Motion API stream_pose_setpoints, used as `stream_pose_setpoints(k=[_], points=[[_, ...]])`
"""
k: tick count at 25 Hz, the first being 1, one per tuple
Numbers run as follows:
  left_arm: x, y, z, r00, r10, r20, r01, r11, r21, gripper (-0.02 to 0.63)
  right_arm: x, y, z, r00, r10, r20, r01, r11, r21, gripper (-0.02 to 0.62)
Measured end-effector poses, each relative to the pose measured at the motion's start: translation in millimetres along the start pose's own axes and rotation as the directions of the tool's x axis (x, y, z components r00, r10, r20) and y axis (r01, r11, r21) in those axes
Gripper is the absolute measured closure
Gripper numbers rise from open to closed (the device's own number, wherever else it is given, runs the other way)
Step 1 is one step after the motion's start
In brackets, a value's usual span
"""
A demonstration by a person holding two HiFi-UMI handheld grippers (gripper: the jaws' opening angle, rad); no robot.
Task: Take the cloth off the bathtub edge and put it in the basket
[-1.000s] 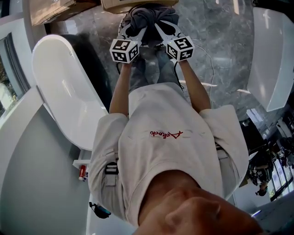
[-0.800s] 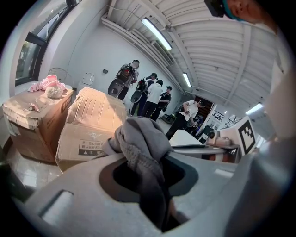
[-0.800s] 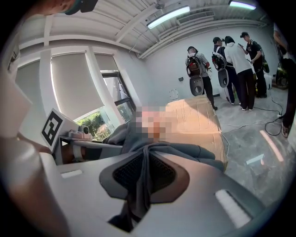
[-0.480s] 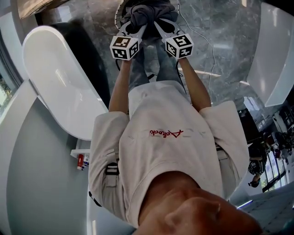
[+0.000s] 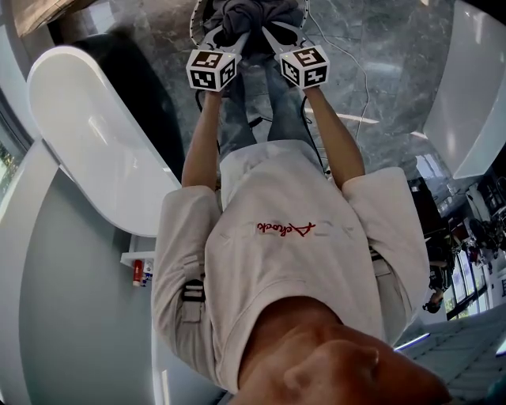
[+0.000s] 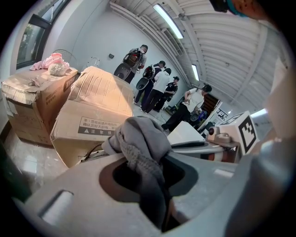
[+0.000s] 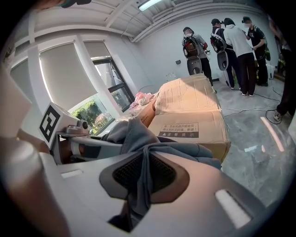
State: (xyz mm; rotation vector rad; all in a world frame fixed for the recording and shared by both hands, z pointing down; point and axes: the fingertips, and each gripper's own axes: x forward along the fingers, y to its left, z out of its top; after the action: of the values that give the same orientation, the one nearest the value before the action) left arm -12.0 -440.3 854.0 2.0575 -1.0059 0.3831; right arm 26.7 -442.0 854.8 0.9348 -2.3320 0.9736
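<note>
Change since the earlier frames: both grippers and the cloth between them now sit higher in the head view, close to its top edge, and the cardboard seen there before is out of frame.

Item 1, left gripper point(image 5: 232, 38): we find its jaws nearly closed, pinching a ribbed fold of the cloth point(image 5: 249, 16). Its marker cube point(image 5: 212, 70) carries black-and-white squares.

Item 2, right gripper point(image 5: 277, 35): we find the jaws almost together, clamped on a thinner fold of the same cloth, which drapes down between the dark pads.

Item 3, cloth: grey and bunched, it hangs between the two grippers, well away from the bathtub point(image 5: 87, 134). The pale rim of the basket point(image 5: 195, 22) curves just beside it at the left. We cannot tell whether the two touch.

Item 4, bathtub: white and oval, it stands at the left on the grey marble floor point(image 5: 387, 47).

Item 5, cardboard box point(image 6: 97, 106): it bears a black label with white print and a warning triangle, too small for us to read. A second box point(image 6: 32, 106) stands beside it with a pink bundle point(image 6: 48, 62) on top.

Item 6, shirt point(image 5: 285, 261): red script runs across the chest, and we cannot read it with certainty.

Item 7, people point(image 6: 157, 85): they stand in a group well behind the boxes.
</note>
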Motion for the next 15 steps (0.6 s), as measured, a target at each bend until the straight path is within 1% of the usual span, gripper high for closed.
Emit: stream_pose_setpoints(k=[7,15], points=[[26.1,23.6,-17.5,0.999,0.021,-0.045,-0.022,0.999,-0.037,0.502,30.3,-21.8,-19.5,0.997,-0.012,-0.071,0.012,1.000,0.001,0.546],[50.8,43.1,-40.3,0.993,0.030,-0.112,-0.036,0.998,-0.058,0.497,53.6,-42.4,-44.1,0.986,-0.028,-0.164,0.028,1.000,-0.003,0.543]])
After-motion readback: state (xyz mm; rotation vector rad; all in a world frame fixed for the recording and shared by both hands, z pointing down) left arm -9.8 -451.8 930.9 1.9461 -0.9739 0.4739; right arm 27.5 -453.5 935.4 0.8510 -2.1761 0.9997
